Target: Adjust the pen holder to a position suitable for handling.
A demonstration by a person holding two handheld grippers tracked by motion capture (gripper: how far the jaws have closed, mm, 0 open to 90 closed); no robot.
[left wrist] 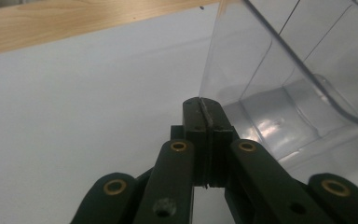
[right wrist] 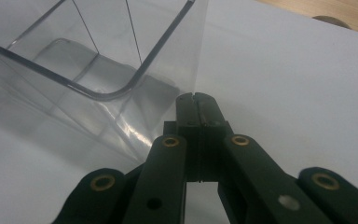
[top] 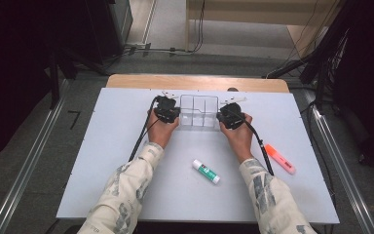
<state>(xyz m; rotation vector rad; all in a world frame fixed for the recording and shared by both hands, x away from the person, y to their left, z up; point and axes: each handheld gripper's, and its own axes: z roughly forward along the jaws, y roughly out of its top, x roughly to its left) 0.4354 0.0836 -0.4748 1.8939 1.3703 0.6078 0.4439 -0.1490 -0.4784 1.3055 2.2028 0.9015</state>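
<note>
Clear plastic organiser [top: 199, 111] sits at the far middle of the white desk [top: 102, 161], its long axis running 9 to 3 o'clock across the high view. It is divided into several compartments, all looking empty.

Left gripper [top: 167, 108] is at the organiser's 9 o'clock end; right gripper [top: 232, 116] at its 3 o'clock end. One gripper per short end, box between them. Neither is clearly the nearer; both are right up against it.

Left gripper view: jaws pressed together, nothing visible between them, tip [left wrist: 203, 108] at the foot of the clear end wall [left wrist: 235, 60], which rises toward 1 o'clock. Touching or just short of it: cannot tell through the clear plastic.

Right gripper view: jaws likewise together with nothing between, tip [right wrist: 196, 105] against the base of the box's corner [right wrist: 168, 70], wall rising toward 11 o'clock. Contact again uncertain.

Judgement: with both grippers closed and bracketing the short ends, the next move probably turns on that 9-to-3 axis, either squeezing inward to lift or nudging the box along the desk.

Nearer the person, well apart from the box: glue stick [top: 206, 171] at roughly 6 o'clock of it, orange highlighter [top: 280, 159] toward 4 o'clock. Neither is touched.
</note>
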